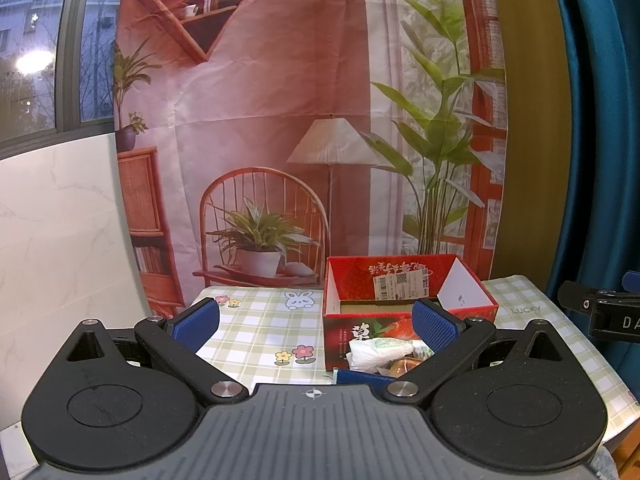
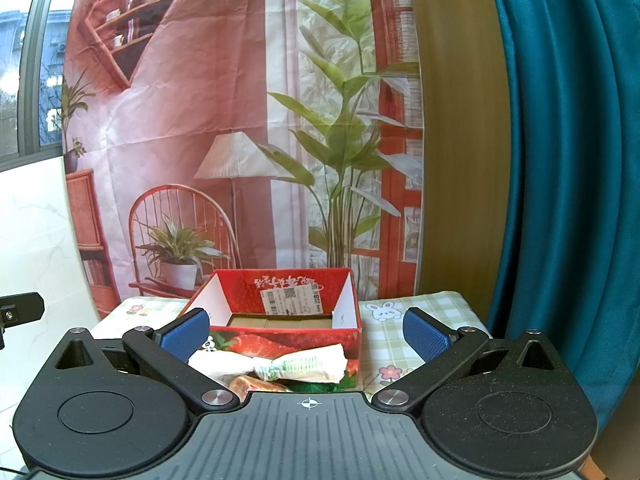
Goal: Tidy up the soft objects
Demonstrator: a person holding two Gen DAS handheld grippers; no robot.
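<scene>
Both tongs spread wide above the checked surface, nothing between their blue pads.

The left tongs [image 1: 316,322] hang open over the green-and-white checked tablecloth surface [image 1: 256,332], and the right tongs [image 2: 306,334] gape just as wide, tilted a little downward. Straight ahead sits the open red cardboard box printed with strawberries [image 2: 280,292], empty inside with a white shipping label on its back wall. Just in front of it, against its near wall, lies the soft stuff: a crumpled white-and-green plastic packet [image 2: 276,364] and, beside it, an orange-brown wrapped item [image 2: 250,385], half hidden by the right tongs' body. A dark blue flat thing [image 1: 360,378] peeks out beside them in the left view.
</scene>
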